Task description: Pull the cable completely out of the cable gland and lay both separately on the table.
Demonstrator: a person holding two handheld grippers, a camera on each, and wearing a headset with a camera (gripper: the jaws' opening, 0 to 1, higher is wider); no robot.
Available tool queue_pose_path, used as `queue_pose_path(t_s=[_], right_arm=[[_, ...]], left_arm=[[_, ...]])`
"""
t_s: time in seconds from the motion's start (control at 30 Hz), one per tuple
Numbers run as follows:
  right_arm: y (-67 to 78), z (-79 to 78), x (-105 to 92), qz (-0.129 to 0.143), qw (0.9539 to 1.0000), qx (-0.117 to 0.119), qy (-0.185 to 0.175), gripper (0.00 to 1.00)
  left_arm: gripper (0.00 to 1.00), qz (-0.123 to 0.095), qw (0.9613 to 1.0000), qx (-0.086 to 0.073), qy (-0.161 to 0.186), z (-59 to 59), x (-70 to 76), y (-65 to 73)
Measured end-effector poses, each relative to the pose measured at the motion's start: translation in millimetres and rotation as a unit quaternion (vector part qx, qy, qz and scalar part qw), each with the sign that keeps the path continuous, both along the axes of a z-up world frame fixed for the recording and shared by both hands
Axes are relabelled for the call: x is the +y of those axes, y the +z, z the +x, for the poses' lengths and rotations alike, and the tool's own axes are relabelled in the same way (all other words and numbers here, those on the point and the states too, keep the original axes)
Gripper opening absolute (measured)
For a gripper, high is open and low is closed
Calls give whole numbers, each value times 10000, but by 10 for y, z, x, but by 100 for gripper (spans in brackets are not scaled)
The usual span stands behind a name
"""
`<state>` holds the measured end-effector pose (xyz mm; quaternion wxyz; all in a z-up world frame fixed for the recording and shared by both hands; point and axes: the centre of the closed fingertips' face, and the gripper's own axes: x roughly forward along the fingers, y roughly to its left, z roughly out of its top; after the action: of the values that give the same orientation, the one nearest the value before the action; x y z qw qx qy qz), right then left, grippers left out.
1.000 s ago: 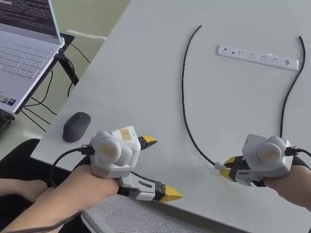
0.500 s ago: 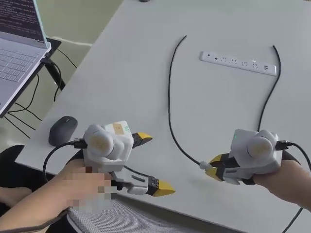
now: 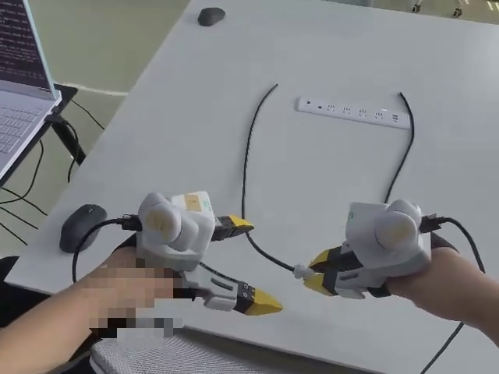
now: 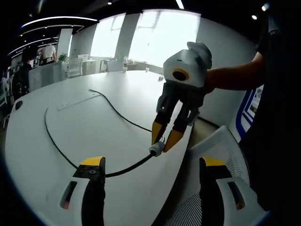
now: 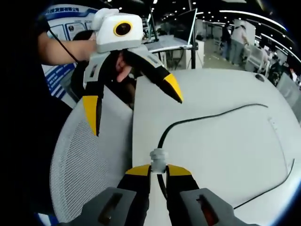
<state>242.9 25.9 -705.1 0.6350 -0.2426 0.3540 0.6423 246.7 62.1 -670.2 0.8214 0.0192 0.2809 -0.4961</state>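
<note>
Two handheld grippers, one black cable [image 3: 245, 171], one white cable gland [image 3: 300, 272], one white power strip [image 3: 355, 113], two dark computer mice and one laptop [image 3: 15, 78] are in view over a pale counter [image 3: 195, 117]. One mouse [image 3: 210, 15] lies at the far end of the counter, the other [image 3: 82, 226] near its left edge.

The gland sits on the near end of the cable, at the counter's near edge. The right gripper [image 3: 314, 273] has its yellow-tipped fingers [image 5: 138, 172] clenched on the gland, which pokes out just past the tips. From there the cable curves away across the counter towards the power strip.

The left gripper [image 3: 256, 265] is held just left of the gland. Its fingers [image 4: 91, 165] are spread wide and touch nothing, pointing towards the right gripper. A hand grips each tool from behind.
</note>
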Motion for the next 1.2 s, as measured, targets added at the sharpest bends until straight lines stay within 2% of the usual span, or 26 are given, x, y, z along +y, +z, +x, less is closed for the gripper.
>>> queue_pose_path(t_s=[0.13, 0.27, 0.47, 0.57, 0.7, 0.77, 0.83, 0.9, 0.97, 1.2], right_arm=[[90, -24, 8, 83, 9999, -75, 39, 6], [171, -22, -5, 115, 9998, -168, 79, 6], [256, -45, -37, 66, 9989, -333, 330, 6], [295, -55, -51, 56, 9982, -395, 440, 6], [317, -73, -61, 26, 9967, -522, 618, 6], [326, -81, -64, -22, 9947, -667, 787, 6], [330, -92, -58, -10, 9941, -690, 836, 6], [334, -95, -51, 3, 9936, -711, 884, 6], [328, -107, -52, -9, 9934, -698, 916, 6], [289, -137, -66, -31, 9925, -718, 987, 6]], left_arm=[[80, -28, 10000, 15, -63, -2, -71, 27], [76, 28, 9997, 77, -213, -5, -137, -5], [73, -82, 9994, 85, -329, 21, -236, 37], [68, -136, 9989, 115, -435, 19, -280, 30], [61, -208, 9981, 148, -562, -7, -340, 29], [60, -236, 9977, 130, -629, -13, -368, 26], [55, -202, 9968, 78, -770, -32, -388, 2], [52, -159, 9960, 121, -868, -56, -403, -35], [52, -138, 9956, 81, -918, -59, -411, -46], [38, -330, 9941, 144, -1025, -81, -444, 2]])
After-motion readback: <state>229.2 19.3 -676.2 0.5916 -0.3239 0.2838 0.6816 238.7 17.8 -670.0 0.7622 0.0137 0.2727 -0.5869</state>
